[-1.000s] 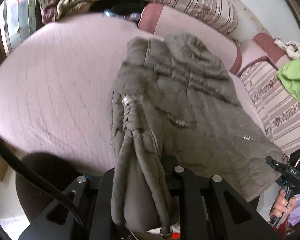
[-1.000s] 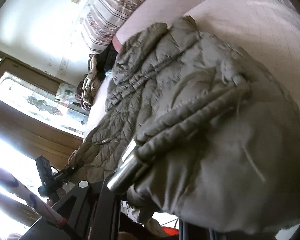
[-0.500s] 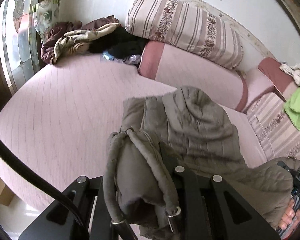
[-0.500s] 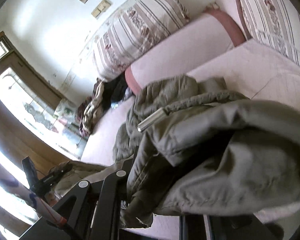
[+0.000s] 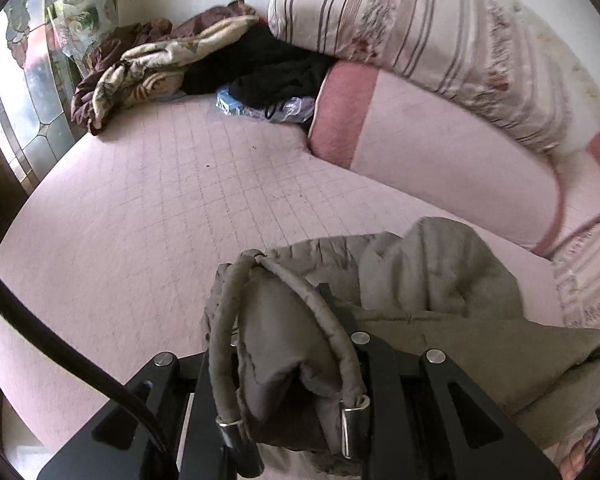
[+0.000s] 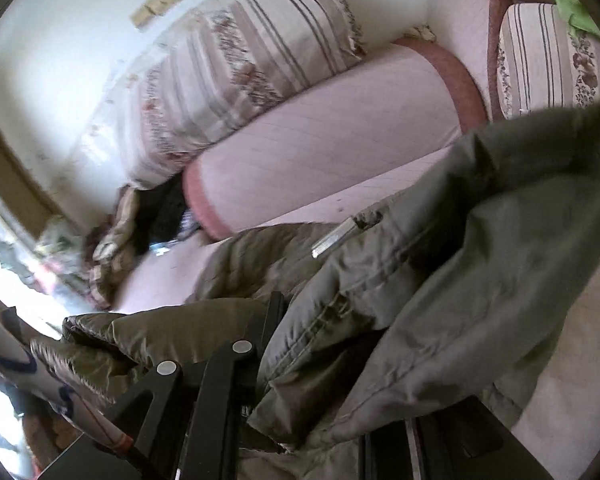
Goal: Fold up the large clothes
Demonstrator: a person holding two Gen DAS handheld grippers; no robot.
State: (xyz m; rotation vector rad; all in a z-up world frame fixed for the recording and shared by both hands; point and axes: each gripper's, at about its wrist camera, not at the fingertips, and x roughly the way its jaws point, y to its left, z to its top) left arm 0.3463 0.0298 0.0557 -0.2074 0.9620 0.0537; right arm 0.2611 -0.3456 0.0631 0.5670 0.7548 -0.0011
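The pink quilted bed [image 5: 148, 216] carries the grey padded jacket [image 5: 432, 280], bunched at its near edge with part lifted; it looks bulky, soft and floppy with a rather slick shell, so it should sag between holds and is best taken at thick seamed edges or corners. The left gripper [image 5: 296, 364] is clamped on a corded hem fold, and the right gripper [image 6: 300, 344] on a stitched edge. No containers show; far left lies a blanket heap [image 5: 140, 68].
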